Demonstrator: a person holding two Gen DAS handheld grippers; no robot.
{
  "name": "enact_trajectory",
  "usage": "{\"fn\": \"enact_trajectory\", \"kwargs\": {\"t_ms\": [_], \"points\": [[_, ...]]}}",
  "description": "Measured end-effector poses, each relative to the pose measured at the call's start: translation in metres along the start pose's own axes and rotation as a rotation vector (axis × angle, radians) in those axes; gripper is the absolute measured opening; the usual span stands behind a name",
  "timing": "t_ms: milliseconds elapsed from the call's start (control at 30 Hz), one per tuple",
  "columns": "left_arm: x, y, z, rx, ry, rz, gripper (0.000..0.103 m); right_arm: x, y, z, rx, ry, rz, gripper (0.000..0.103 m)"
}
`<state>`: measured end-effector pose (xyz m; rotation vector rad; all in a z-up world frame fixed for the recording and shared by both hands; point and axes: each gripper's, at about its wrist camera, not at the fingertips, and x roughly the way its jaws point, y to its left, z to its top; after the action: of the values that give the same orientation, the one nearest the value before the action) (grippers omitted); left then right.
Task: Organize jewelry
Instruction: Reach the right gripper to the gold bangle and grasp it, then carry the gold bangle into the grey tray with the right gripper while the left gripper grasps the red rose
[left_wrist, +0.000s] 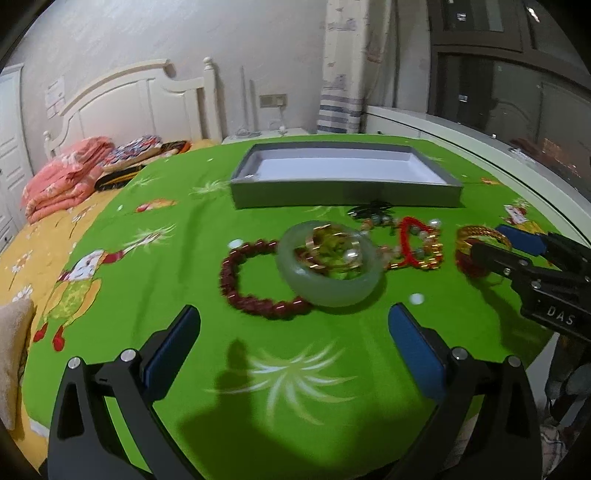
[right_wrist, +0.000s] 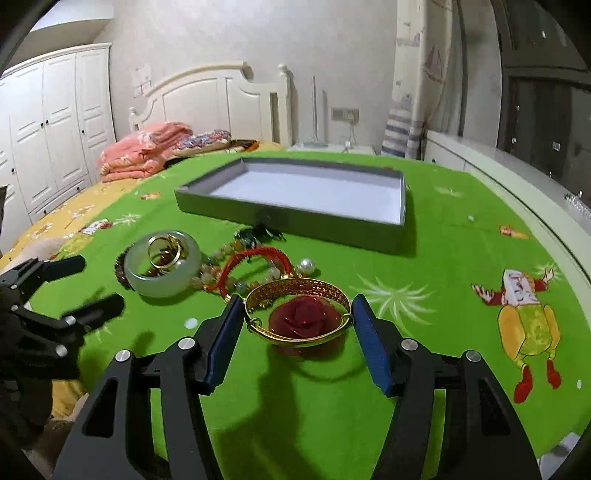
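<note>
Gold bangle (right_wrist: 297, 312) with red rose (right_wrist: 303, 320) inside is straddled by right gripper (right_wrist: 297, 314), jaws spread, nothing clamped yet; positioned for pickup toward empty grey tray (right_wrist: 402, 199). Left gripper (left_wrist: 295, 317) held released short of jade bangle (left_wrist: 328, 264), free for next piece.

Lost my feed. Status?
Both grippers open. Right gripper straddles gold bangle over red rose. Gray tray empty, path clear.

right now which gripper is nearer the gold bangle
Right. The right gripper is open with its fingers on either side of the gold bangle. The left gripper is open, back from the jade bangle, off to the side.
</note>
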<state>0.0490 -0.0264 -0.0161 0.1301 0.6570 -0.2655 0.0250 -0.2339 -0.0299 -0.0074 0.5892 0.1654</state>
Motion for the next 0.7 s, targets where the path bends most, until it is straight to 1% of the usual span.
{"fn": "enact_trajectory", "kwargs": {"t_ms": [133,233,300,367,467,533,600,700], "points": [[-0.004,-0.023,0.007,0.055,-0.037,-0.065,0.098,-0.013,-0.013,-0.002,0.030,-0.044,-0.034,0.058],[0.003,-0.046,0.014,0.084,-0.037,-0.130,0.098,-0.026,-0.033,-0.003,0.073,-0.071,-0.070,0.058],[0.008,-0.060,0.017,0.104,-0.030,-0.169,0.094,-0.031,-0.045,-0.004,0.087,-0.077,-0.096,0.058],[0.012,-0.079,0.021,0.145,-0.028,-0.199,0.090,-0.035,-0.058,-0.007,0.110,-0.080,-0.110,0.058],[0.018,-0.102,0.027,0.192,-0.031,-0.221,0.089,-0.037,-0.066,-0.012,0.130,-0.081,-0.113,0.058],[0.027,-0.116,0.031,0.210,-0.011,-0.234,0.085,-0.039,-0.068,-0.014,0.128,-0.085,-0.112,0.058],[0.035,-0.125,0.034,0.219,0.012,-0.236,0.077,-0.041,-0.068,-0.015,0.120,-0.094,-0.114,0.058],[0.048,-0.132,0.039,0.218,0.040,-0.228,0.075,-0.042,-0.069,-0.016,0.130,-0.102,-0.107,0.058]]}}
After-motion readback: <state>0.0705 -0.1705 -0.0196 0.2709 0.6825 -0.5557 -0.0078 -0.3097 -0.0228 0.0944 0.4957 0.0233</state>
